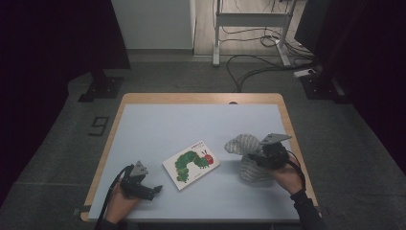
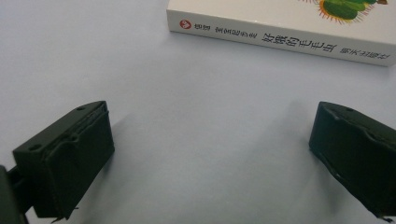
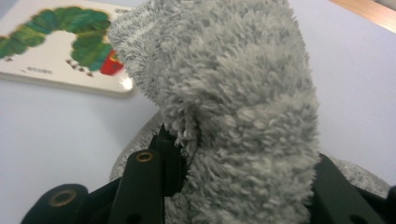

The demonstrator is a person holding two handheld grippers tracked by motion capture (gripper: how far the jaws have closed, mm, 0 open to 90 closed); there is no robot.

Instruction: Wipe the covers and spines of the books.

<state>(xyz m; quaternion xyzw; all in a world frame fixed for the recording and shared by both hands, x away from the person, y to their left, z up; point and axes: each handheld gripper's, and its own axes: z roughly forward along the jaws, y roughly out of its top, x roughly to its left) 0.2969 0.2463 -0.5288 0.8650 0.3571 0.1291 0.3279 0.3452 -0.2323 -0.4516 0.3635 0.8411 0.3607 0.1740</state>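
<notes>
Right gripper, near right part of the pale blue table mat: jaws clamped on a fuzzy grey cloth, which is folded up over them, its lower part lying on the mat below the hand. Left gripper, near left corner: jaws wide apart with bare mat between them, pointing toward the spine of the caterpillar picture book. Book: flat, cover up, mid-table between the two grippers, just left of the cloth, apart from both.
</notes>
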